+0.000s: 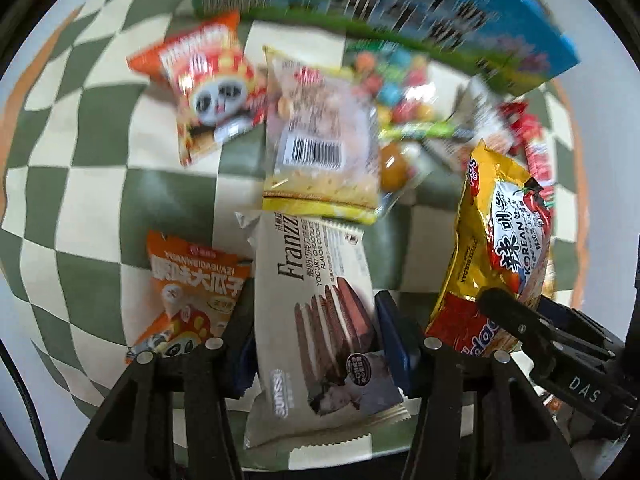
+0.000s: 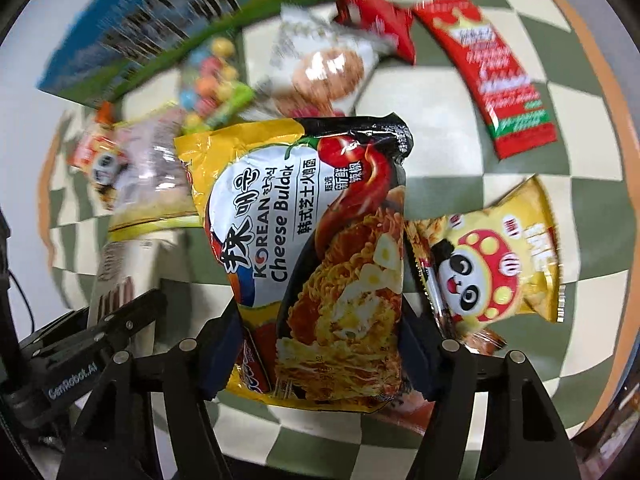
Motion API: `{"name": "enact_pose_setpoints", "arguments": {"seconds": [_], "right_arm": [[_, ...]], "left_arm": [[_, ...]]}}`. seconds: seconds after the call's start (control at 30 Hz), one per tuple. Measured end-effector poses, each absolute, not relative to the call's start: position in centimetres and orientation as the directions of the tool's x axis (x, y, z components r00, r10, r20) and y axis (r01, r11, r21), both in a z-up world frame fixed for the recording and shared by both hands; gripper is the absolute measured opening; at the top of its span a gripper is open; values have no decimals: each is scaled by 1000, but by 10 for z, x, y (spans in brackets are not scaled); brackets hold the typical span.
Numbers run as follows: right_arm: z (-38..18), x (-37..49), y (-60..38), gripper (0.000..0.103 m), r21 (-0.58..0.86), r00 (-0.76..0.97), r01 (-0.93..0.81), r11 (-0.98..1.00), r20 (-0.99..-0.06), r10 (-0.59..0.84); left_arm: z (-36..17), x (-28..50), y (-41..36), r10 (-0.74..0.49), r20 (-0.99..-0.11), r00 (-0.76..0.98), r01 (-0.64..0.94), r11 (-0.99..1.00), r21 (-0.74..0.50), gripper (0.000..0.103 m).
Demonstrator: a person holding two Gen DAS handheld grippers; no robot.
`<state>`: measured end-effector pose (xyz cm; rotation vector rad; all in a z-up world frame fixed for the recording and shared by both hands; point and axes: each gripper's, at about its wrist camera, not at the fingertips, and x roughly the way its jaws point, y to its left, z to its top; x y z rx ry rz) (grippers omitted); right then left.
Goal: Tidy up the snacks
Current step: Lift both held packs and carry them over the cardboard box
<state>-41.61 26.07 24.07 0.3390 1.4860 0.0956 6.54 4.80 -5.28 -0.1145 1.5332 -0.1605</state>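
Observation:
My left gripper (image 1: 316,328) is shut on a cream Franzzi cookie pack (image 1: 320,312), held above the checkered cloth. My right gripper (image 2: 320,344) is shut on a yellow Korean Cheese Buldak noodle bag (image 2: 316,248), which also shows at the right of the left wrist view (image 1: 496,248). The right gripper's body (image 1: 560,344) shows beside the left one. Loose snacks lie ahead: an orange panda pack (image 1: 208,84), a clear yellow-edged pack (image 1: 320,148), a candy bag (image 1: 396,88) and an orange seed pack (image 1: 192,292).
A blue and green box (image 1: 400,12) stands at the far side of the green-and-cream checkered cloth (image 1: 80,160). A yellow panda snack (image 2: 492,256), a long red pack (image 2: 496,76) and a white bun pack (image 2: 324,68) lie to the right.

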Motion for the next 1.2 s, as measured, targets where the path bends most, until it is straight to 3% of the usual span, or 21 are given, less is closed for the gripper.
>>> {"name": "enact_pose_setpoints", "arguments": {"seconds": [0.13, 0.27, 0.4, 0.53, 0.7, 0.87, 1.03, 1.2], "right_arm": [[281, -423, 242, 71, 320, 155, 108, 941, -941, 302], [301, -417, 229, 71, 300, 179, 64, 952, -942, 284], [271, -407, 224, 71, 249, 82, 64, 966, -966, 243], [225, -407, 218, 73, 211, -38, 93, 973, -976, 216], [207, -415, 217, 81, 181, -59, 76, 981, -981, 185], [227, -428, 207, 69, 175, -9, 65, 982, -984, 176], [257, -444, 178, 68, 235, 35, 88, 968, -972, 232], [323, -447, 138, 67, 335, 101, 90, 938, -940, 326]], "left_arm": [[-20, 64, 60, -178, -982, 67, 57, 983, -174, 50], [-56, 59, 76, -163, -984, -73, 55, 984, -167, 51], [-88, 41, 97, -126, -972, -196, 34, 990, -136, 53], [-66, 13, 114, -68, -988, -136, 69, 995, -78, 52], [-26, -20, 145, -60, -994, -95, 65, 996, -66, 51], [41, -68, 199, -95, -993, -64, 46, 994, -98, 51], [107, -90, 248, -169, -985, -30, 20, 985, -170, 51], [211, -91, 272, -269, -958, 105, 64, 963, -263, 51]]}}
